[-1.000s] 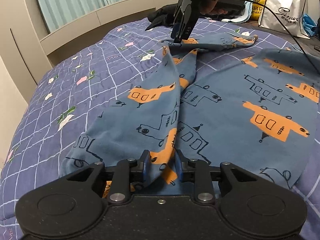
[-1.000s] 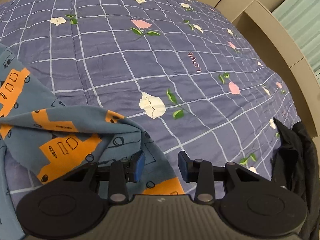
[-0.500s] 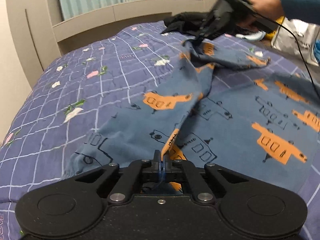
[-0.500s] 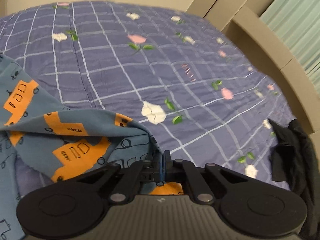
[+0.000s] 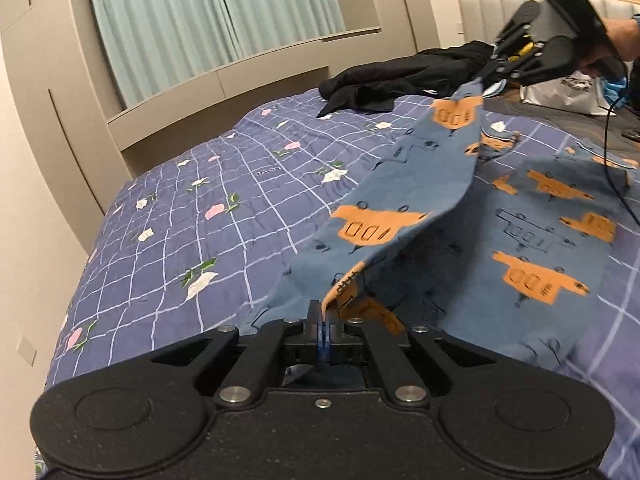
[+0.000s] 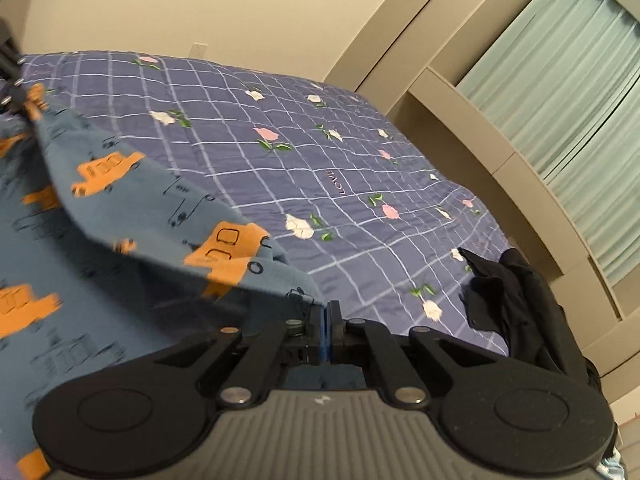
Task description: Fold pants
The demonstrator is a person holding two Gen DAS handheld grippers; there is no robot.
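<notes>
Both grippers clamped now. A second ago the fingers stood apart around the cloth edge; half a second ago they had closed, and since then the leg has come up off the bed.

Left gripper (image 5: 323, 326): fingers pinched together on one end of the pants (image 5: 400, 216), bottom centre of the left view. Right gripper (image 6: 325, 330): fingers fully closed on the other end of the same edge, bottom centre of the right view; in the left view it sits at upper right (image 5: 490, 74), raised well above the bedspread (image 5: 192, 216).

The held leg hangs between the two grips as a sagging band, running from lower centre to upper right in the left view. The rest of the pants lies flat on the bed, right half of that frame. Dark clothes (image 5: 400, 80) are heaped near the top centre, clear of the pants.

Judgement: the grasp is done and the lift has begun, so the first fold is underway. Next, carry the lifted leg across onto the flat one. Risks: the thin pinch slipping, and the sag creasing on landing.
</notes>
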